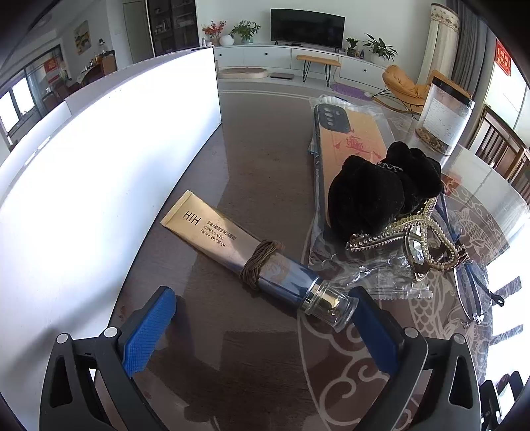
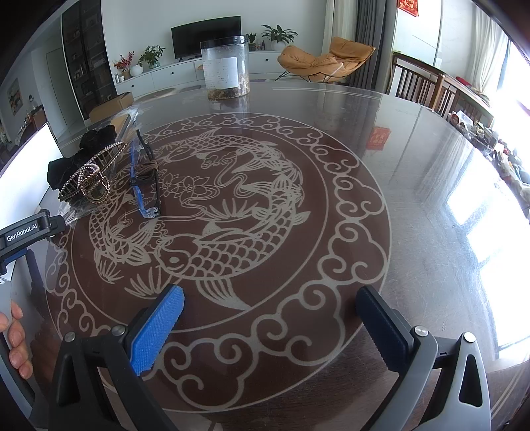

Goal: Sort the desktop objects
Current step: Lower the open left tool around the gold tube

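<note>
My left hand-held gripper [image 1: 261, 318] gapes wide and empty near the cream tube [image 1: 245, 252]; I'd centre its cap before squeezing; right hand-held gripper [image 2: 270, 318] idles open.

Right hand-held gripper [image 2: 265, 318], jaws apart, hovers over a glass table [image 2: 414, 165] with a fish pattern. Far left lie a hair clip [image 2: 86, 180], glasses [image 2: 145, 185] and a clear jar [image 2: 225, 68].

Sunlit living room: television [image 1: 306, 28], orange lounge chair [image 2: 326, 59], white cabinets [image 1: 298, 59].
</note>
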`<state>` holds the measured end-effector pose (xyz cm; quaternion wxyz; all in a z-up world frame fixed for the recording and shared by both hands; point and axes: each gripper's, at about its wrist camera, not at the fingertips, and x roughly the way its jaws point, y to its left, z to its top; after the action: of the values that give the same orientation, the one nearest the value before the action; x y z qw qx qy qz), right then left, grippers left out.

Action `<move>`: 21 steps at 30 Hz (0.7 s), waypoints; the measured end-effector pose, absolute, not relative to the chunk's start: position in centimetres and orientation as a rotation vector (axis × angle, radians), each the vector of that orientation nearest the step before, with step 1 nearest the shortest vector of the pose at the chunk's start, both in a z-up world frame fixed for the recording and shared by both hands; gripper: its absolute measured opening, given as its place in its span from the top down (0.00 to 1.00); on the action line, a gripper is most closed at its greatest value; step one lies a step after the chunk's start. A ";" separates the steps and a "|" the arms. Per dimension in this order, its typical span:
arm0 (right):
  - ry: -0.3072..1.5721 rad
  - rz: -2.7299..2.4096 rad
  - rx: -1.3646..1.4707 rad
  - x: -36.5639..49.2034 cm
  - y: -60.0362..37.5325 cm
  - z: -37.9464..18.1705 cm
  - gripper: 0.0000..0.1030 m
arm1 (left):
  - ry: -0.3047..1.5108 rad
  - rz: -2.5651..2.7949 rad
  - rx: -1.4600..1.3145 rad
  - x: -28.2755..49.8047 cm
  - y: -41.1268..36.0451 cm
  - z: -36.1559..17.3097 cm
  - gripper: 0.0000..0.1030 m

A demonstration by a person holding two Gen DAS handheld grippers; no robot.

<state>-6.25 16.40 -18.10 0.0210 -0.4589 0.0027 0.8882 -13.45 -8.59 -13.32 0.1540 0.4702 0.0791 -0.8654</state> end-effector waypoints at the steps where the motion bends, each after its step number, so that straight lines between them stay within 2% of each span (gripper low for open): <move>1: 0.008 2.754 -1.423 -6.2 16.4 -18.1 0.00 | 0.226 -2.481 1.348 -13.5 -8.6 -13.3 0.00; 21: 0.008 2.754 -1.423 -6.3 16.4 -18.1 0.00 | 0.228 -2.479 1.352 -14.1 -8.5 -13.3 0.00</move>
<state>-6.26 16.41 -18.10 0.0210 -0.4589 0.0027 0.8882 -14.06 -8.54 -13.30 0.1539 0.4717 0.0794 -0.8646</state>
